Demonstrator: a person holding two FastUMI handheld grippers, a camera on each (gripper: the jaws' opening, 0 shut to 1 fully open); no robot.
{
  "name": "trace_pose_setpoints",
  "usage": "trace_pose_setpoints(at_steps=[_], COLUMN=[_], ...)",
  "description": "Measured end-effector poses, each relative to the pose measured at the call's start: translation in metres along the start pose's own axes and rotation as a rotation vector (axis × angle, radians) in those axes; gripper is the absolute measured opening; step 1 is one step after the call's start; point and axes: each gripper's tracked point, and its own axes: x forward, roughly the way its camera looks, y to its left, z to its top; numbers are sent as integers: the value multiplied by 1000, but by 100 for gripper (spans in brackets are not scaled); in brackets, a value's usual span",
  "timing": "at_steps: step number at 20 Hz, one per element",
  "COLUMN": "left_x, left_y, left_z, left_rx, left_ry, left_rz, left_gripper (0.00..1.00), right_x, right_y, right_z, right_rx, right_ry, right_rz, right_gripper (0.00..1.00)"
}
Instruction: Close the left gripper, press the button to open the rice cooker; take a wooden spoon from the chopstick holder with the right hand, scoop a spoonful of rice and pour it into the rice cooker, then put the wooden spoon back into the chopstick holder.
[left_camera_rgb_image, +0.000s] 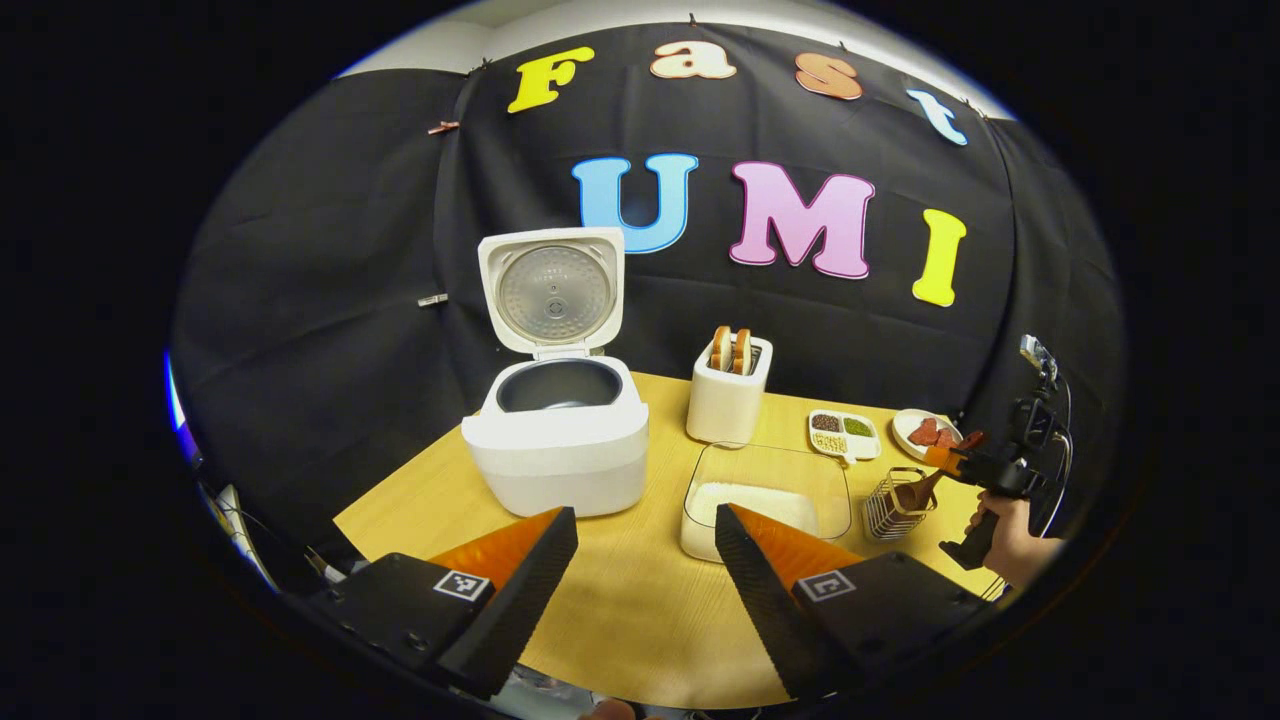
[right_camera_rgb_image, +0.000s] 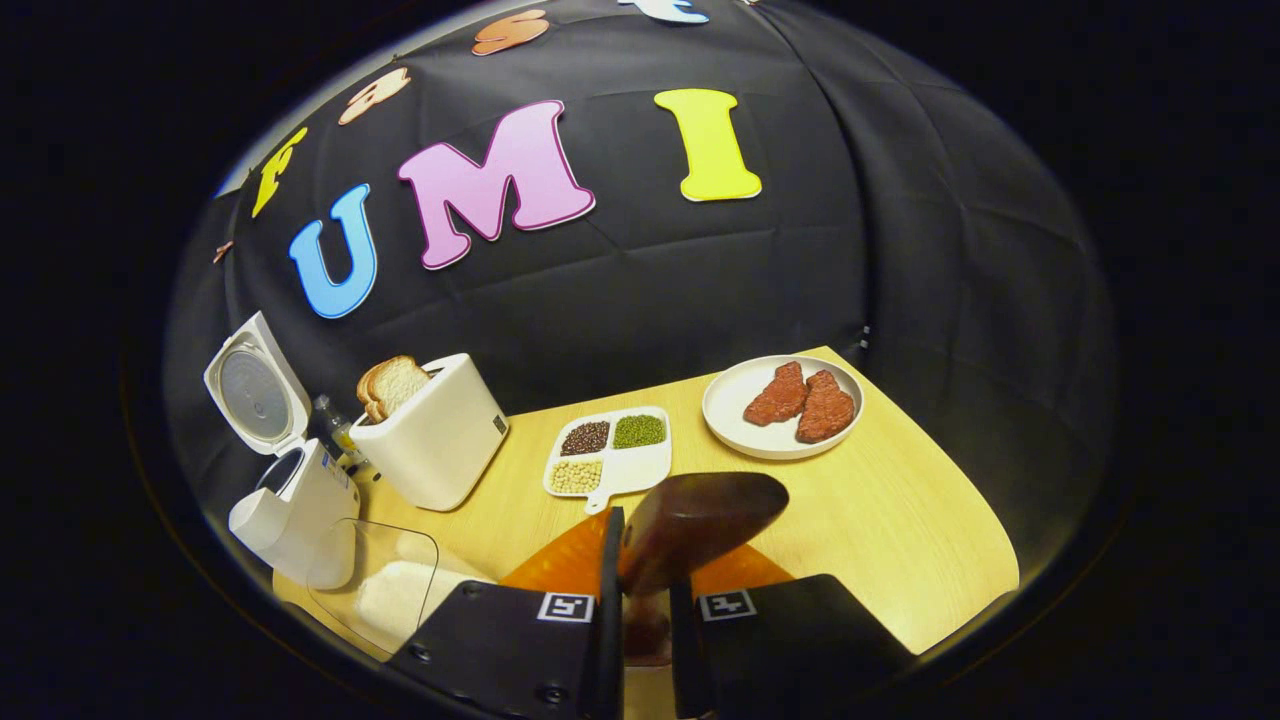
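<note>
Gripping the wooden spoon (right_camera_rgb_image: 690, 525), the right gripper (right_camera_rgb_image: 645, 600) has both fingers clamped on its handle. Left gripper (left_camera_rgb_image: 645, 560) hangs wide, empty. Rice tray (left_camera_rgb_image: 765, 500) lies at 12 o'clock from it, rice cooker (left_camera_rgb_image: 557, 430) open at 11. Judgement: lift straight from the chopstick holder (left_camera_rgb_image: 893, 503), bowl level.

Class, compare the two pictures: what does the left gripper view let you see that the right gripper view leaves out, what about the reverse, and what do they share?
Left gripper view: the wire chopstick holder, the hand holding the right hand-held gripper, and the open left hand-held gripper.
Right gripper view: a small bottle between cooker and toaster.
Both: the rice cooker with its lid up, the toaster, the glass dish of rice, the bean tray, the meat plate, and the wooden spoon gripped by the right hand-held gripper.
</note>
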Motion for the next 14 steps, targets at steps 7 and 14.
trace_pose_setpoints(at_steps=[7,14], left_x=[-4,7], left_y=[41,92], left_z=[8,8], left_rx=[-48,1], left_ry=[-42,-88], left_rz=[-38,-52], left_gripper=[96,96], right_x=[-47,-82], right_y=[35,124], right_z=[83,99], right_rx=[-77,-111], right_ry=[-146,-192], right_rz=[9,103], right_gripper=[21,21])
